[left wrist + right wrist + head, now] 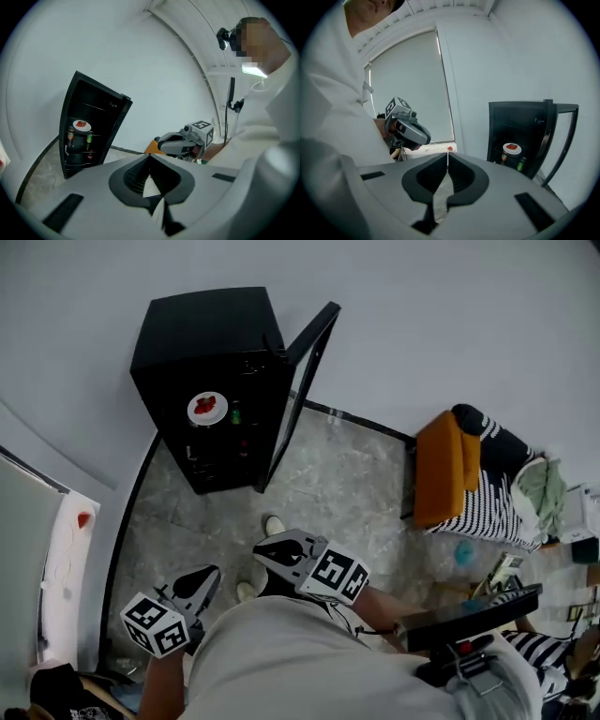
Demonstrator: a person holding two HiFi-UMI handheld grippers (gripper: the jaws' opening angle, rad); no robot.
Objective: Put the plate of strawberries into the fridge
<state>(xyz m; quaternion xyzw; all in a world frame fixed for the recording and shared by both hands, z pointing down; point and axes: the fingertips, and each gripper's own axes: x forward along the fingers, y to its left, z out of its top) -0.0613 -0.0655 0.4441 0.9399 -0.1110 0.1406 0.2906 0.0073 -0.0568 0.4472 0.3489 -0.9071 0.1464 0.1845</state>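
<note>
Head view: white plate of red strawberries (207,409) shelved in black fridge (202,324); left hand-held gripper (149,157), right hand-held gripper (447,157) pressed together, empty; probably best to push black-framed door (305,381) closed gently.

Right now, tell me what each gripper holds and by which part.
Nothing. The left gripper and right gripper are both shut and empty; the plate of strawberries sits inside the fridge.

You wear a white top (309,662); your left tongs (149,155) and right tongs (446,154) are grey, black-padded, each bearing a black-and-white marker cube (155,622).
</note>
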